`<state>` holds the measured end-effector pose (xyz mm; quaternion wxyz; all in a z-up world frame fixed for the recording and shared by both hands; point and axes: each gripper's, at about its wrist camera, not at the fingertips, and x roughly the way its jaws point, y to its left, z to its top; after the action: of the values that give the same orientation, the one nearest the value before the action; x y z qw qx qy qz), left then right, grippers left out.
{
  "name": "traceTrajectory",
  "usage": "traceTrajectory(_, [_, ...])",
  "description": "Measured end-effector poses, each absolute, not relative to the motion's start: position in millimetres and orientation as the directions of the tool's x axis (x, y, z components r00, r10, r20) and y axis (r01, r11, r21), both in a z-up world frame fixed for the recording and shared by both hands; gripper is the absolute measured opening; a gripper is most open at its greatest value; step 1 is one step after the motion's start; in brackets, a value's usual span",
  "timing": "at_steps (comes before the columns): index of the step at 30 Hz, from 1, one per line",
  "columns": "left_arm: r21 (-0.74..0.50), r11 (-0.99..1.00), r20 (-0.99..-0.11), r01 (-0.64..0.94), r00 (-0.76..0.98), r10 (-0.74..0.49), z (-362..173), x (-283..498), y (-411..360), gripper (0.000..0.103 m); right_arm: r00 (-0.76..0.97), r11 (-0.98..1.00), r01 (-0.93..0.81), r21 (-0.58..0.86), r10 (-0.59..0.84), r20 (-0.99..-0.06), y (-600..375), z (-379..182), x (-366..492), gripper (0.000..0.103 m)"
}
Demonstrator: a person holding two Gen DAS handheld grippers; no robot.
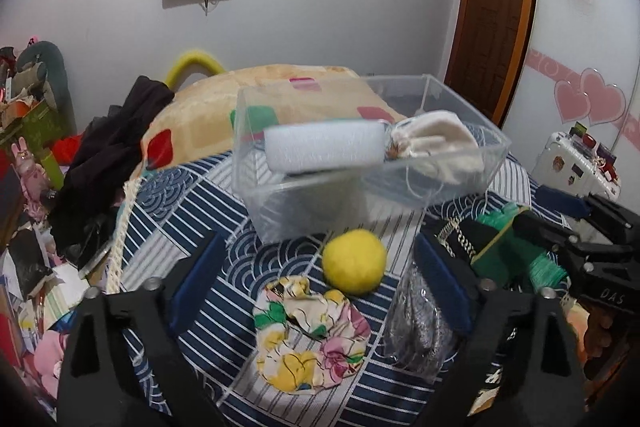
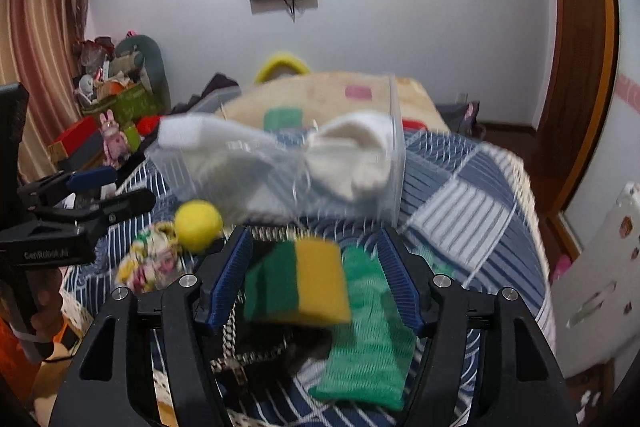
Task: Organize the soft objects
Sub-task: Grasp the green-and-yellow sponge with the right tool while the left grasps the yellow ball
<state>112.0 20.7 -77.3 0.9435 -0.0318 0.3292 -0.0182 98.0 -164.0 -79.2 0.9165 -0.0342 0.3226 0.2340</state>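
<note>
A clear plastic box (image 1: 460,183) on the blue patterned cloth holds a white sponge block (image 1: 324,147) and a cream cloth pouch (image 1: 436,143). In front of it lie a yellow ball (image 1: 354,261), a floral scrunchie (image 1: 310,331) and a silver mesh pouch (image 1: 416,331). My left gripper (image 1: 320,279) is open above the scrunchie, empty. My right gripper (image 2: 316,267) is open around a green-and-yellow sponge (image 2: 298,281), its pads apart from it. A green mesh cloth (image 2: 368,339) and a black chain bag (image 2: 256,351) lie beneath. The box (image 2: 396,179) and ball (image 2: 199,225) also show there.
A beige folded blanket (image 1: 208,111) and dark clothes (image 1: 108,151) lie behind the box. Cluttered boxes and toys (image 1: 28,131) stand at left. A white suitcase (image 1: 576,163) stands at right. The cloth's fringed edge (image 2: 524,179) drops off on the right.
</note>
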Motion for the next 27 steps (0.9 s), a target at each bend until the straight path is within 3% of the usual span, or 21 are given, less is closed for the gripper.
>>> traceTrajectory(8, [-0.122, 0.991, -0.675, 0.047, 0.728, -0.118, -101.1, 133.0, 8.8, 0.077, 0.629, 0.877, -0.454, 0.157, 0.44, -0.641, -172.1, -93.2, 95.9, 0.061])
traceTrajectory(12, [-0.144, 0.987, -0.696, 0.069, 0.702, -0.15, -110.2, 140.1, 1.9, 0.074, 0.621, 0.864, -0.478, 0.158, 0.46, -0.635, -170.2, -92.6, 91.8, 0.042])
traceTrajectory(14, [-0.141, 0.988, -0.7, 0.066, 0.699, -0.146, -113.2, 143.3, -0.1, 0.072, 0.616, 0.858, -0.487, 0.161, 0.469, -0.633, -168.9, -93.2, 89.7, 0.039])
traceTrajectory(17, [-0.148, 0.987, -0.715, 0.058, 0.683, -0.147, -119.0, 149.9, -0.3, 0.061, 0.616, 0.854, -0.493, 0.168, 0.479, -0.626, -169.0, -91.4, 88.3, 0.035])
traceTrajectory(19, [-0.154, 0.987, -0.731, 0.055, 0.666, -0.151, -124.0, 154.9, -0.8, 0.046, 0.616, 0.851, -0.495, 0.174, 0.485, -0.621, -170.2, -88.6, 87.5, 0.033])
traceTrajectory(27, [-0.157, 0.986, -0.718, 0.055, 0.679, -0.152, -121.5, 148.1, 2.1, 0.045, 0.656, 0.863, -0.474, 0.176, 0.48, -0.583, -178.2, -71.4, 87.8, 0.033])
